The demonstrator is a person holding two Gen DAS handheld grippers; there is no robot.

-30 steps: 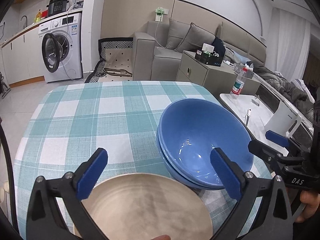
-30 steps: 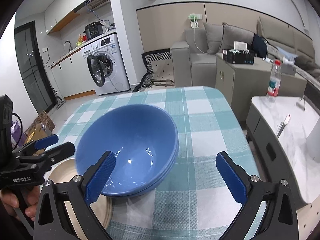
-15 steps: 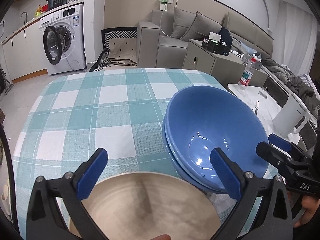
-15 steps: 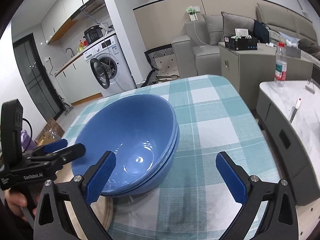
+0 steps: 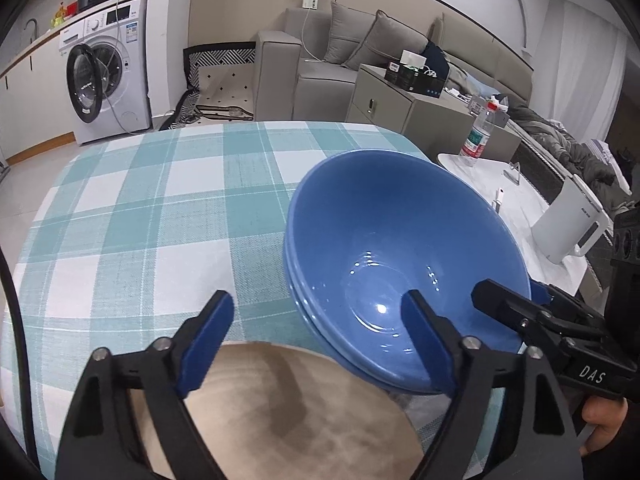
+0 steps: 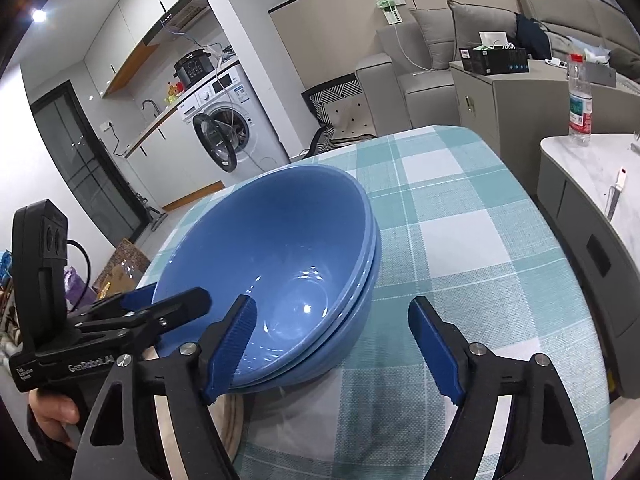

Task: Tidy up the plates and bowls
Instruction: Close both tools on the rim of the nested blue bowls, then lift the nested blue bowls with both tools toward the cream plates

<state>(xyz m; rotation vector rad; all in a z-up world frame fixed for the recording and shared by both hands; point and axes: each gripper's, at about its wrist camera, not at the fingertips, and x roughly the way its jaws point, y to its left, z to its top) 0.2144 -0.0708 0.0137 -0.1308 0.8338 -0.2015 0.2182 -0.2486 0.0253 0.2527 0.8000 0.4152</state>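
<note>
Two stacked bowls [image 6: 276, 264] straddling right claw [image 6: 332, 348]

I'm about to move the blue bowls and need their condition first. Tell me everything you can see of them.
The blue bowls are two glossy, ceramic-looking bowls nested one inside the other, upright and empty, with ceiling light glinting off the inner base. They stand on the checked tablecloth, near its right edge, and their near side overlaps the tan plate. The left claw and right claw are both open around their near rim; contact cannot be told.

Washing machine [image 5: 106, 84], sofa [image 5: 320, 60], kettle [image 5: 568, 224]
</note>
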